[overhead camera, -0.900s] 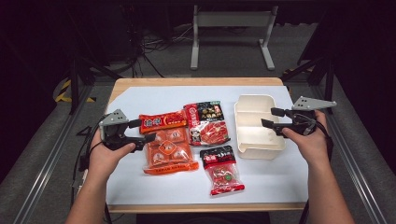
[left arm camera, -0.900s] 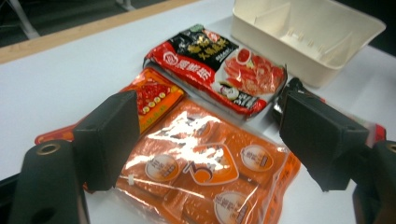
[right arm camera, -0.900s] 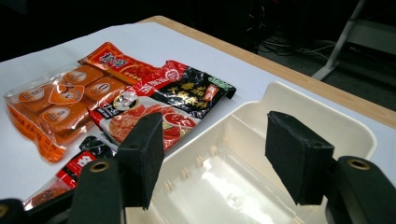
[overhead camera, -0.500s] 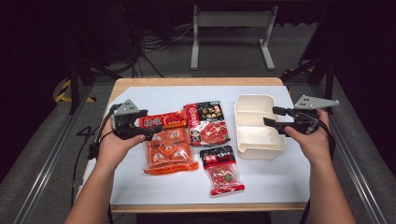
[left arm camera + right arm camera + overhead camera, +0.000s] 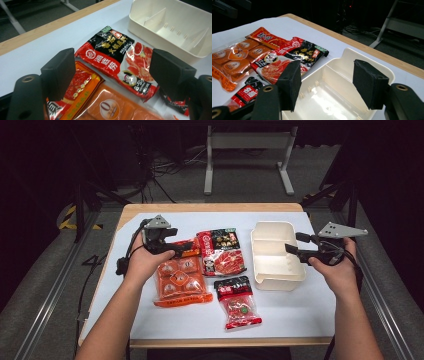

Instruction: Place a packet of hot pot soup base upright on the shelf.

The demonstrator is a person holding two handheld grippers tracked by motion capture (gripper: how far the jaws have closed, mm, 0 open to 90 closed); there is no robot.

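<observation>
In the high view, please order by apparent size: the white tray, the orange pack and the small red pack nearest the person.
1. White tray.
2. Orange pack, slightly smaller.
3. Small red pack.

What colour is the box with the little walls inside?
The box is cream white all over, seen best in the right gripper view.

High view: from above, looking forward and down over the whole table [image 5: 150,330]. Gripper views: low, close, facing across it. All sharing the white box [image 5: 276,254] [image 5: 175,27] [image 5: 332,90].
</observation>
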